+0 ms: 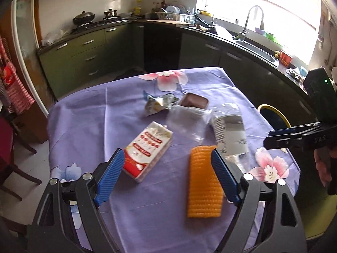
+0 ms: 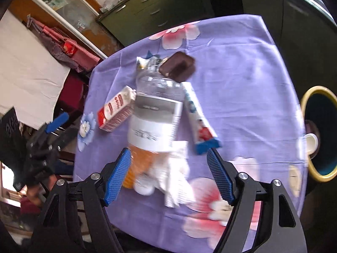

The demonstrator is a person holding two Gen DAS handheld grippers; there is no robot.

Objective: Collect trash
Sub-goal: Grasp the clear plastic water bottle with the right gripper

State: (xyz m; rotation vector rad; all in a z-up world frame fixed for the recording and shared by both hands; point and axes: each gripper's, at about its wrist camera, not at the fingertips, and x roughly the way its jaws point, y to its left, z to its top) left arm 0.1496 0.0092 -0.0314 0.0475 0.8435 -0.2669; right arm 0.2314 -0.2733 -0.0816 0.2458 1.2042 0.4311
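Trash lies on a purple flowered tablecloth (image 1: 84,116): a red-and-white tissue pack (image 1: 147,147), an orange foam net (image 1: 203,181), a clear plastic bottle (image 1: 229,135), a clear bag (image 1: 187,122), a brown tray (image 1: 194,101) and a snack wrapper (image 1: 158,103). My left gripper (image 1: 167,151) hovers open above the tissue pack and the net, holding nothing. My right gripper (image 2: 168,150) is open over the bottle (image 2: 155,118), with a blue-and-white tube (image 2: 198,122), crumpled white paper (image 2: 177,179) and the net (image 2: 139,168) beneath it. Neither gripper touches anything.
A dark bin with a yellow rim (image 1: 271,106) stands by the table's right edge, also in the right wrist view (image 2: 303,109). Green kitchen cabinets (image 1: 88,50) and a sink counter (image 1: 252,48) lie behind. A chair with red cloth (image 1: 12,84) stands at left.
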